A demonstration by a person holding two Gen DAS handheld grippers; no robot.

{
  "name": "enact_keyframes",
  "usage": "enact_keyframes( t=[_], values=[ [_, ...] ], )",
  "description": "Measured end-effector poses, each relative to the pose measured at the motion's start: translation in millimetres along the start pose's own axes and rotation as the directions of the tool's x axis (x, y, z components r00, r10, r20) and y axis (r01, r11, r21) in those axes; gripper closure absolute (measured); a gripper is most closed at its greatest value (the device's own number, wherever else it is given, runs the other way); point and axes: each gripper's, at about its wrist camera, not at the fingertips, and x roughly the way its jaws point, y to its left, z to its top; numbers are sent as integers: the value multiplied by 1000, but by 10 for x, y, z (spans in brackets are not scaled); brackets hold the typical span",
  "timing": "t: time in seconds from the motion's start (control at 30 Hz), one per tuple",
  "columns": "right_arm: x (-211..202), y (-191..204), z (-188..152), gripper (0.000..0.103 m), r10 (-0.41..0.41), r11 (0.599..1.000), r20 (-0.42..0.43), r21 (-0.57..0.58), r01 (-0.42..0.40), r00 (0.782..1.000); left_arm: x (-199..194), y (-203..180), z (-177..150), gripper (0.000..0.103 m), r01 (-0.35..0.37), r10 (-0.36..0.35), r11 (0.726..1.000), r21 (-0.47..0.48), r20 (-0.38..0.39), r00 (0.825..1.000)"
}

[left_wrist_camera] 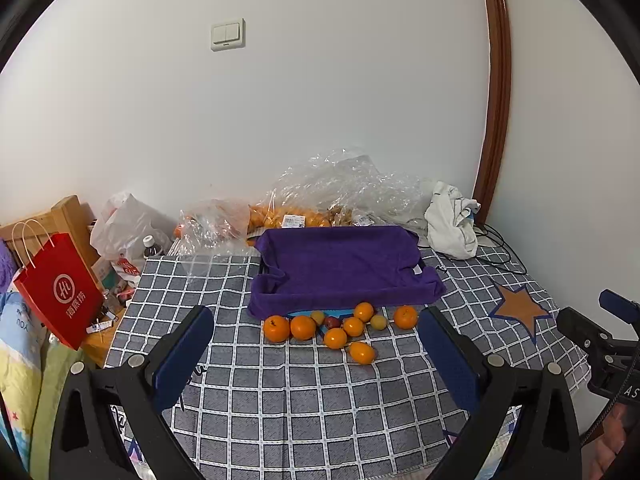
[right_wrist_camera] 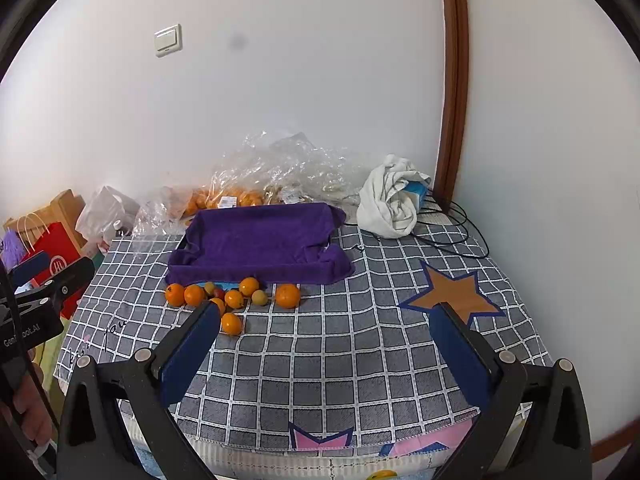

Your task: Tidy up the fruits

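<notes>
The small round orange and yellow fruits (left_wrist_camera: 335, 328) lie in a loose bunch on the grey checked cloth (left_wrist_camera: 280, 400), touching or just beside the front edge of the purple towel-lined tray (left_wrist_camera: 340, 268). The bunch runs side to side along that edge. One orange fruit (left_wrist_camera: 362, 353) sits a little apart, nearest the grippers. One small dark red fruit (left_wrist_camera: 332, 322) hides in the middle.

The fruits are straight ahead of the left gripper (left_wrist_camera: 316, 354) and a bit below its line. They show right between its two blue pads. Its jaws stand wide and hold nothing.

The right gripper (right_wrist_camera: 324, 344) is also wide and holds nothing. From it, the fruits (right_wrist_camera: 234, 300) lie ahead but off to its left, near its left pad. The near orange (right_wrist_camera: 231, 324) sits just past that pad's tip.

So the left gripper looks better lined up with the bunch, and that near orange seems the easiest first pick. The tray (right_wrist_camera: 256, 240) is empty, so no fruit seems sorted yet.

Behind the tray are crinkly clear plastic bags (left_wrist_camera: 340, 188) with more oranges, and a white crumpled cloth (left_wrist_camera: 452, 220).
</notes>
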Motion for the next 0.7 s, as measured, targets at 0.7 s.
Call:
enact_keyframes(
  t=[0.7],
  values=[
    [-59,57,-53,1,2,1000,17,-15,-2,1000,-31,-26,-23,0,1,-1,1000,5,5,1000]
  ],
)
